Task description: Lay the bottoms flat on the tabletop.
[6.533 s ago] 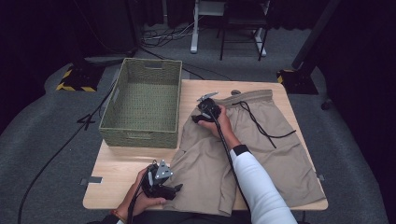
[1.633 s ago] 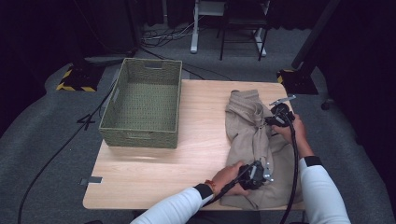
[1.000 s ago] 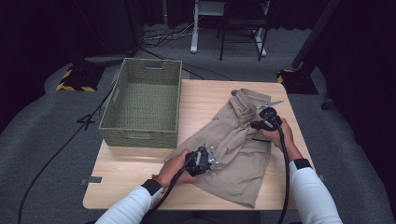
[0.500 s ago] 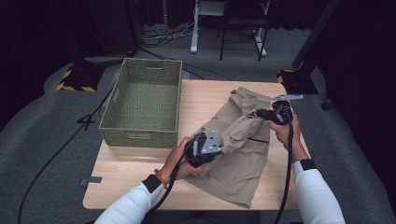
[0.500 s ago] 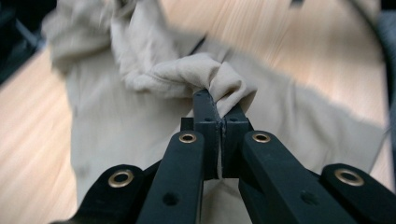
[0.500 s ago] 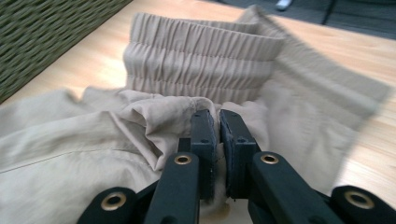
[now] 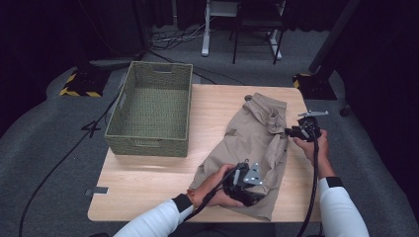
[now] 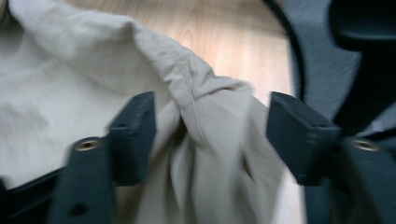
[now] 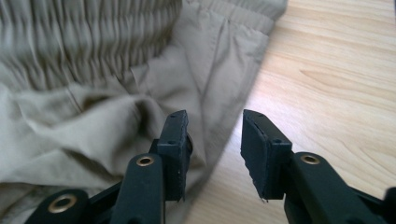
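Both grippers have just been opening: the left gripper (image 8: 210, 135) stands released around a fold of the khaki shorts (image 7: 257, 143); the right gripper (image 9: 215, 144) is released beside their edge

A table (image 7: 148, 177) stood at the centre of the high view. A basket (image 7: 150, 145) sat on the table's left half, in the left middle of the frame. A pair of shorts (image 7: 252, 133) lay to its right, running from the upper centre down to the lower centre. A desk frame (image 7: 205, 29) and a chair (image 7: 257, 29) stood behind the table, at the top edge. A cable (image 7: 59, 158) ran across the floor at the lower left.
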Demonstrator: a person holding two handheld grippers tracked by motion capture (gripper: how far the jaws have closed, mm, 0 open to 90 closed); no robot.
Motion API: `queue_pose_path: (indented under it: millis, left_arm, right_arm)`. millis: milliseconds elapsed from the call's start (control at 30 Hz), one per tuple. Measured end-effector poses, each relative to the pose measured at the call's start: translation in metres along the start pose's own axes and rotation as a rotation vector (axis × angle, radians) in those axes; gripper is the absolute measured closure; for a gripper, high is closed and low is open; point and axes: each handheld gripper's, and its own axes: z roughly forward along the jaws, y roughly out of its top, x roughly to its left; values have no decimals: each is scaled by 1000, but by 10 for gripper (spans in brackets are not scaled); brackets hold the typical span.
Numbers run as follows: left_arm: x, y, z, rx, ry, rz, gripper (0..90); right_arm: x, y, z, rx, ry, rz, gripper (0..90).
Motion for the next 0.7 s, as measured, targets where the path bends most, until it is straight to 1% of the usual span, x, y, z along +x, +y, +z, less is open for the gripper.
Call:
queue_pose_path:
  millis: [33,67,100,133,167,233,300,333,367,400,433,467,500,533,567,600,633,667,700]
  left_arm:
    - [0,-6,-9,-11,3,-11,308]
    - [1,-13,-17,-25,2,-16,290]
    - [2,-20,-25,-20,20,-13,290]
    - [5,-27,-31,-15,42,-21,290]
    - [9,-34,-37,-12,55,-43,289]
    - [19,-47,-45,-4,101,-91,312]
    - [28,-59,-52,-9,126,-124,319]
    - [31,-63,-53,6,162,-119,333]
    - [35,-67,-52,20,185,-125,333]
    - [40,-70,-49,25,177,-150,334]
    - [43,-73,-45,36,173,-161,336]
    - [44,-75,-40,57,176,-159,338]
    - [44,-77,-35,79,171,-145,344]
    - [44,-79,-30,97,165,-135,345]
    - [44,-80,-26,116,150,-137,345]
    - [44,-82,-22,127,139,-139,351]
    - [45,-84,-20,142,131,-145,352]
    - [44,-85,-19,144,123,-149,353]
    - [44,-87,-18,149,123,-150,357]
  right_arm:
    - [0,-1,-3,-8,-7,-2,546]
    - [0,-2,-8,-26,-6,-8,531]
    - [0,-3,-15,-48,0,-16,521]
    - [1,-4,-22,-70,-3,-19,494]
    - [3,-4,-30,-89,-7,-21,476]
    - [9,-7,-46,-131,37,-32,457]
    - [21,-11,-65,-167,48,-62,439]
    - [28,-13,-74,-184,74,-86,435]
    - [37,-17,-84,-197,112,-106,431]
    - [47,-20,-93,-212,145,-122,427]
    - [58,-25,-99,-211,188,-140,420]
    - [70,-31,-105,-202,216,-176,405]
    - [83,-37,-109,-199,233,-217,404]
    - [96,-44,-112,-197,274,-253,399]
    - [108,-50,-114,-187,321,-294,394]
    - [120,-57,-116,-183,366,-326,393]
    - [132,-64,-116,-173,411,-344,391]
    - [143,-71,-116,-149,449,-371,385]
    - [155,-77,-115,-139,470,-397,385]
